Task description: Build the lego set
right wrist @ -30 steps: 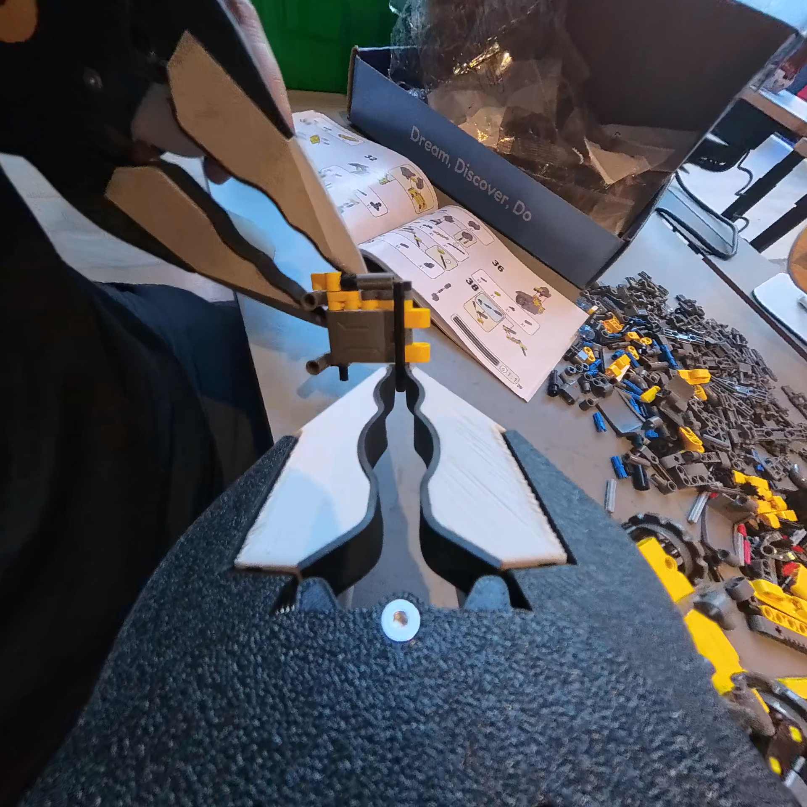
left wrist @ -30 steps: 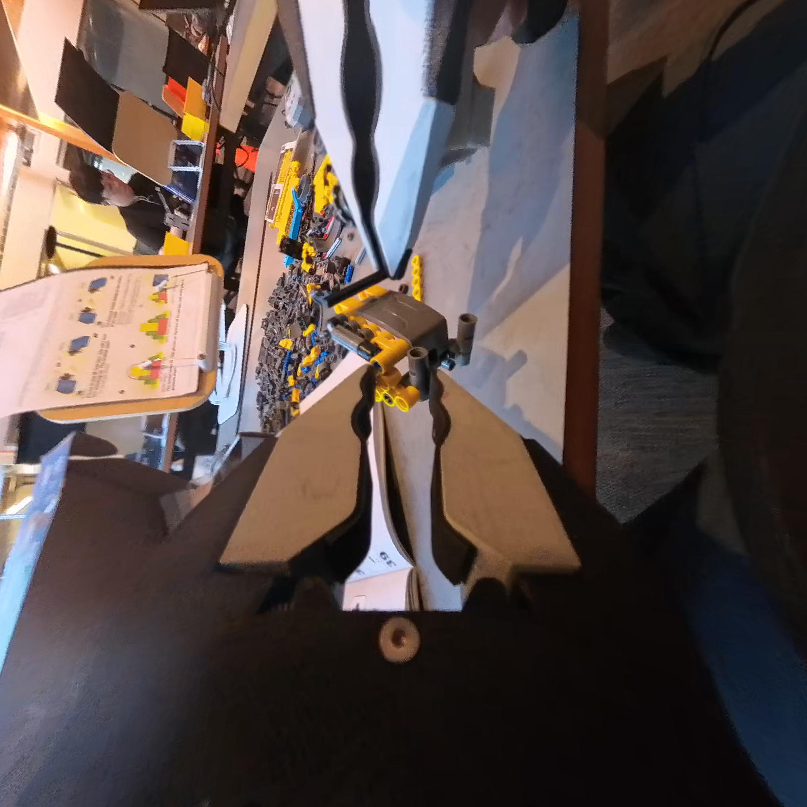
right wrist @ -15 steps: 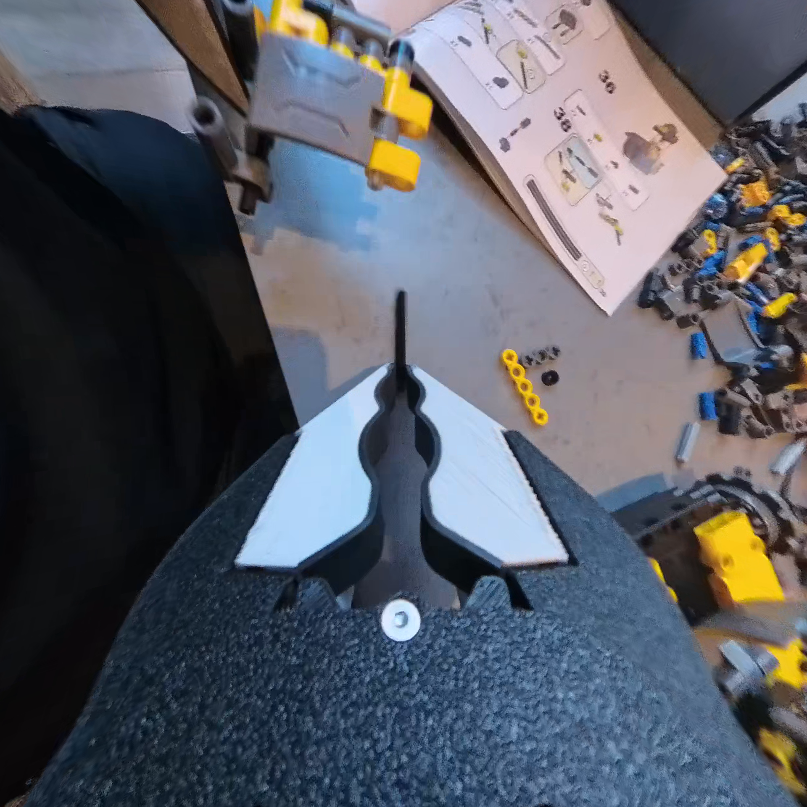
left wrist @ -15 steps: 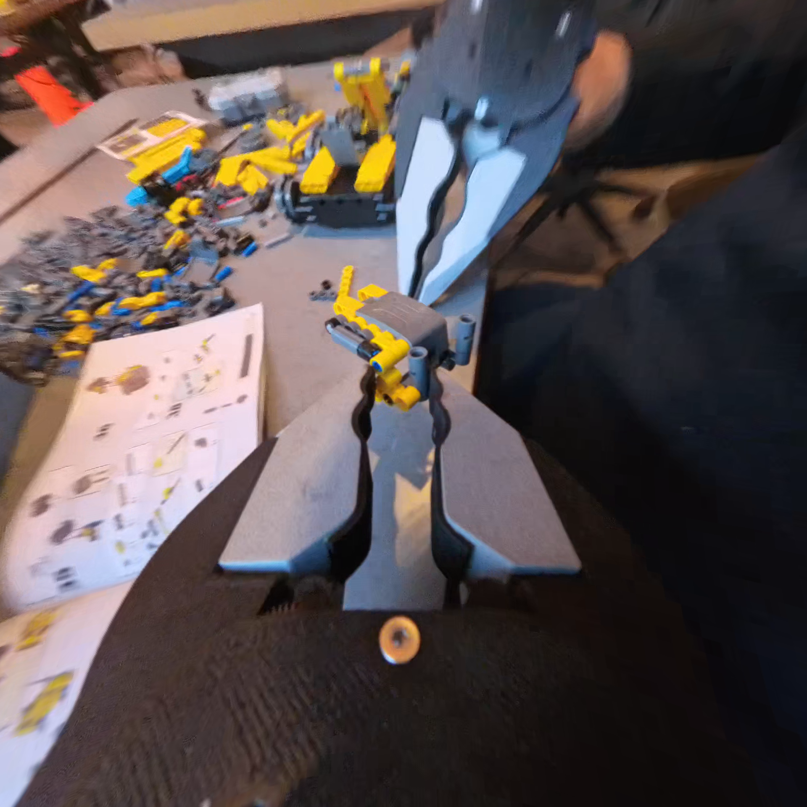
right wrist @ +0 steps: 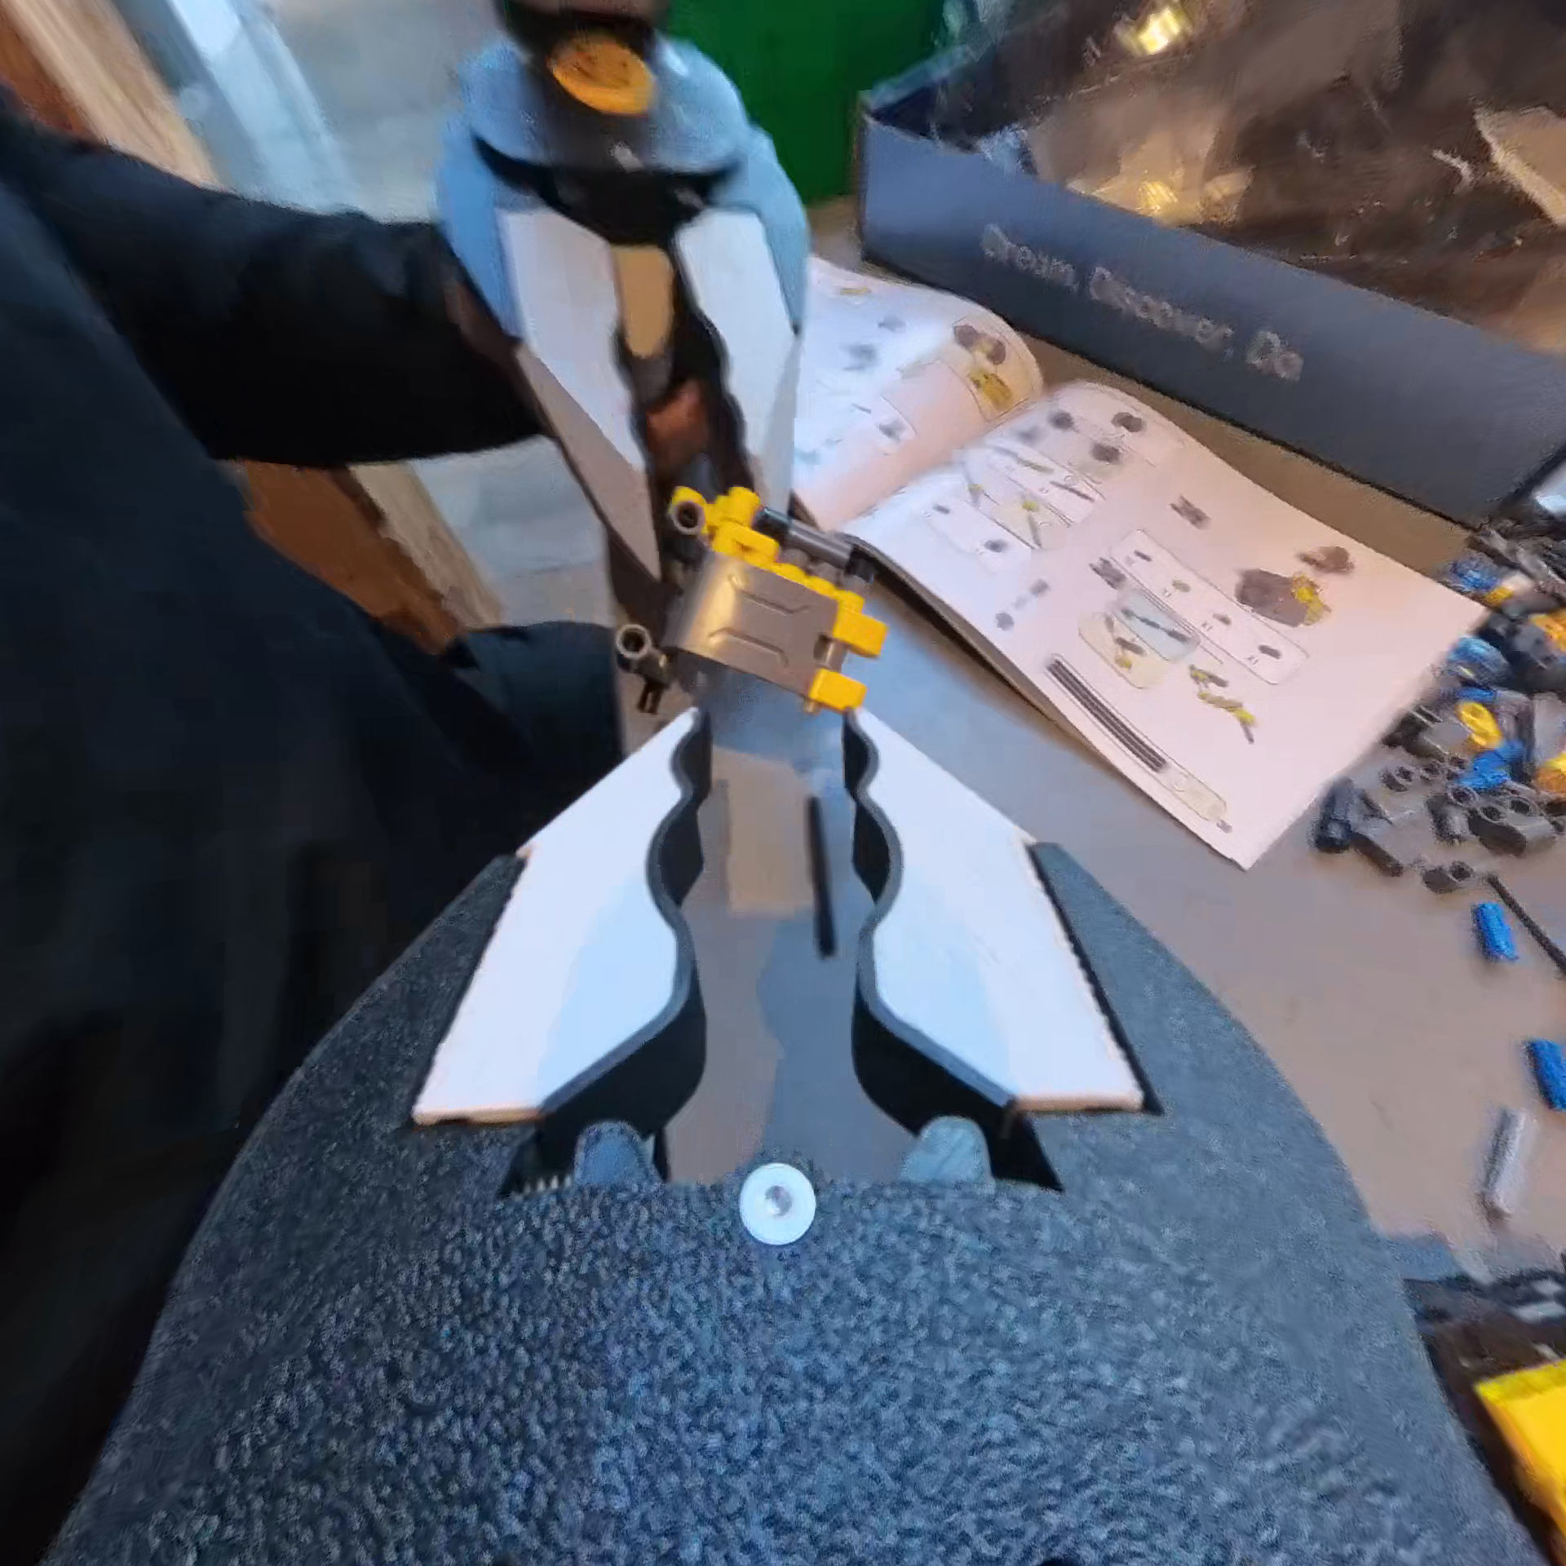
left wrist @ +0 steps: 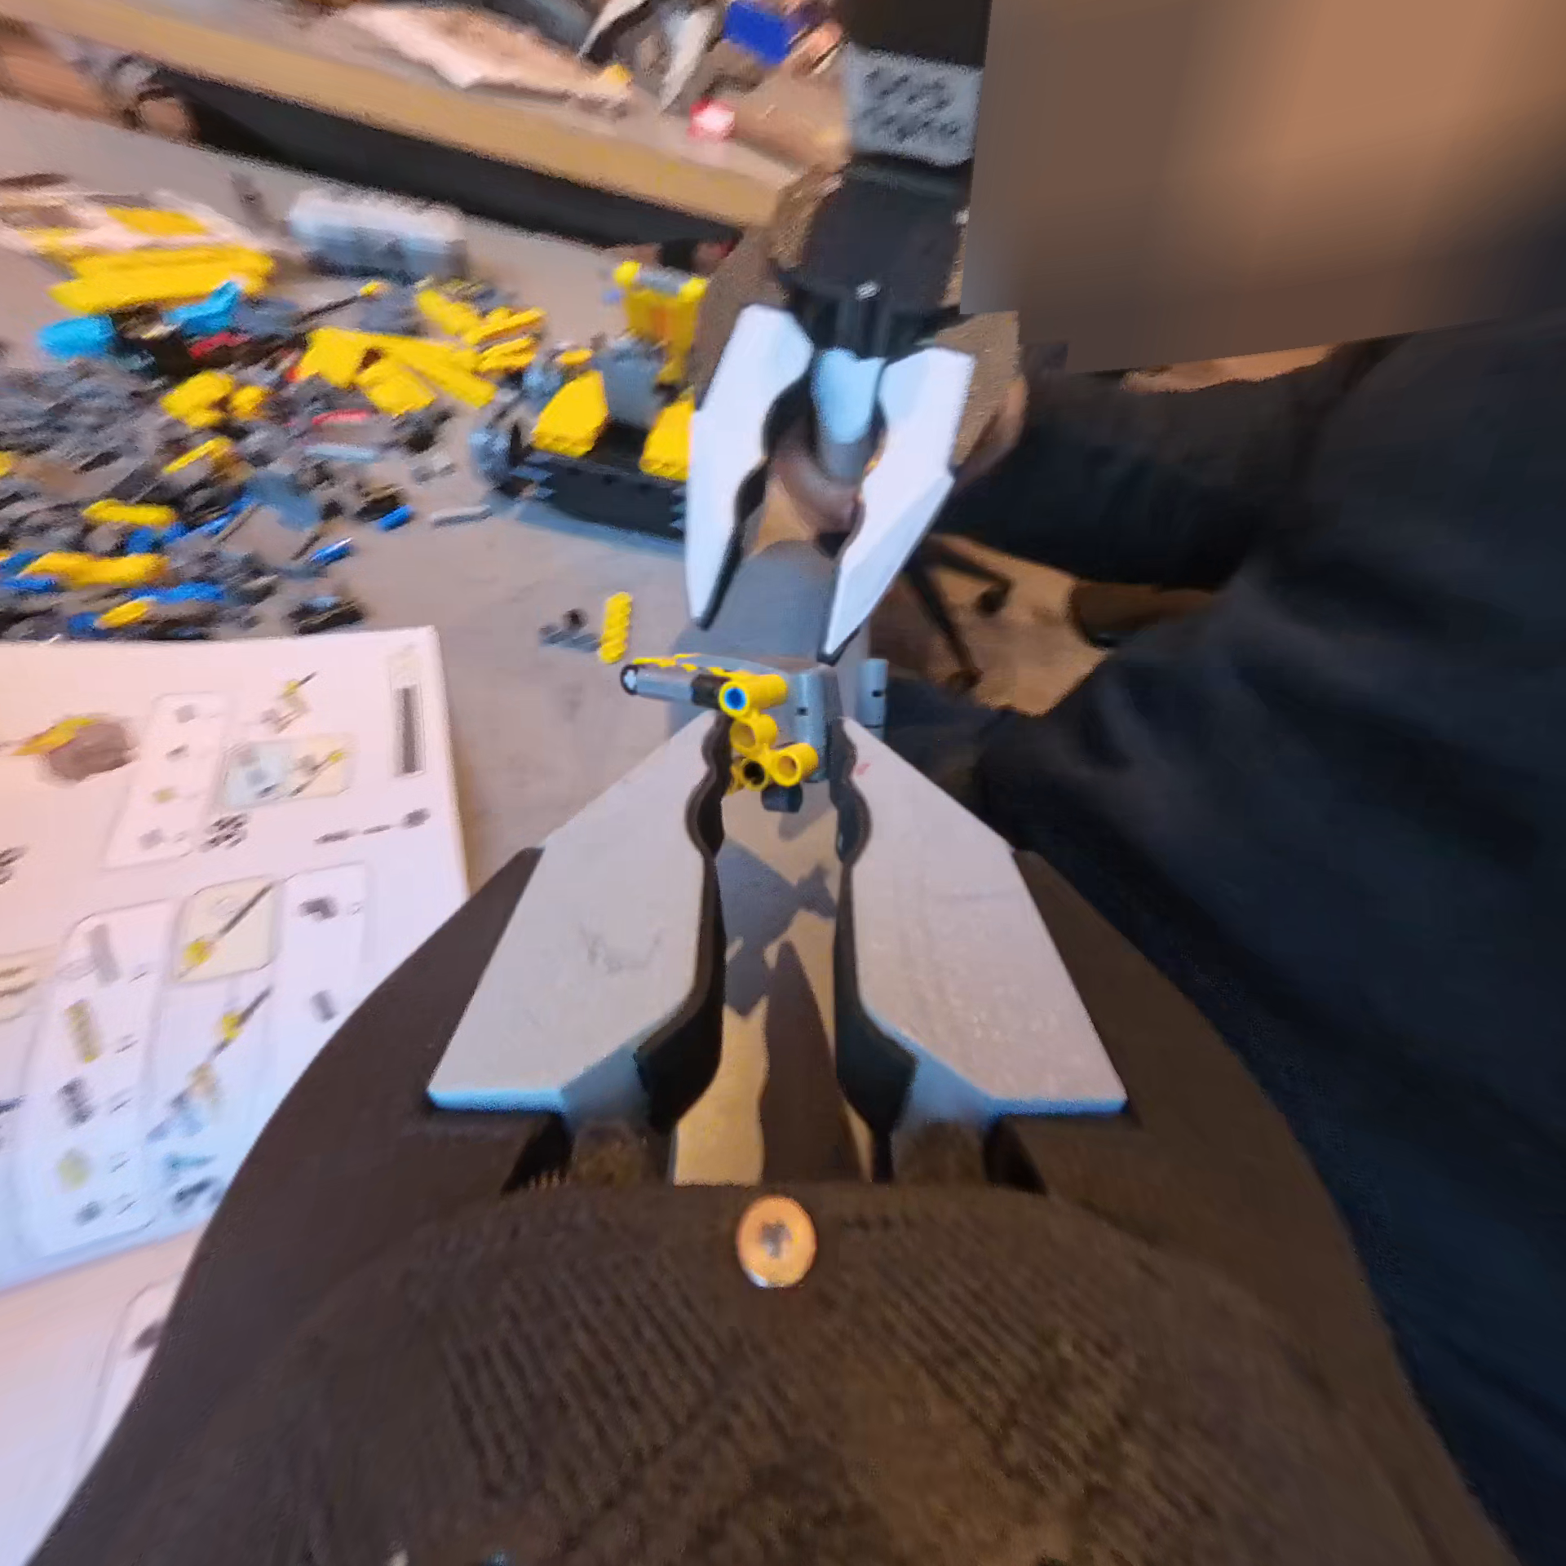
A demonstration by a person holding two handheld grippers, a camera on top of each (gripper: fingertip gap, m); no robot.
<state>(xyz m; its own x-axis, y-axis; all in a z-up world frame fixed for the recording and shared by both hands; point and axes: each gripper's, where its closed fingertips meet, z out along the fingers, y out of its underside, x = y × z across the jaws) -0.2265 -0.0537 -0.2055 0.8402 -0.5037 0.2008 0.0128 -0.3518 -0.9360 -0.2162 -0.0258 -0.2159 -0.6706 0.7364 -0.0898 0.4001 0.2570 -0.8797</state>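
My left gripper [left wrist: 775,750] is shut on a small grey and yellow brick assembly [left wrist: 763,703], held above the grey table [left wrist: 508,585] near its front edge. In the right wrist view the left gripper [right wrist: 720,542] comes in from the top with the assembly [right wrist: 763,631] at its tips. My right gripper [right wrist: 771,720] is open and empty, just below the assembly. A thin black axle [right wrist: 820,877] lies on the table between its fingers. In the left wrist view the right gripper [left wrist: 767,631] hangs open just behind the assembly.
An open instruction booklet [left wrist: 212,847] [right wrist: 1144,593] lies left of the grippers, with a dark cardboard box [right wrist: 1271,339] behind it. Loose bricks [left wrist: 169,474] [right wrist: 1483,763] cover the far table. A part-built yellow vehicle [left wrist: 610,441] and a short yellow beam [left wrist: 614,627] lie beyond. A person's dark sleeve [left wrist: 1271,763] is at the table edge. Spacing between my two grippers at the tips: around 4 centimeters. About 15 centimeters separates my right fingertips from the part-built yellow vehicle [left wrist: 610,441].
My right gripper was shut on the black axle and has opened; the axle now lies on the table. Both grippers have swung round and face each other again, with the assembly still in the left.
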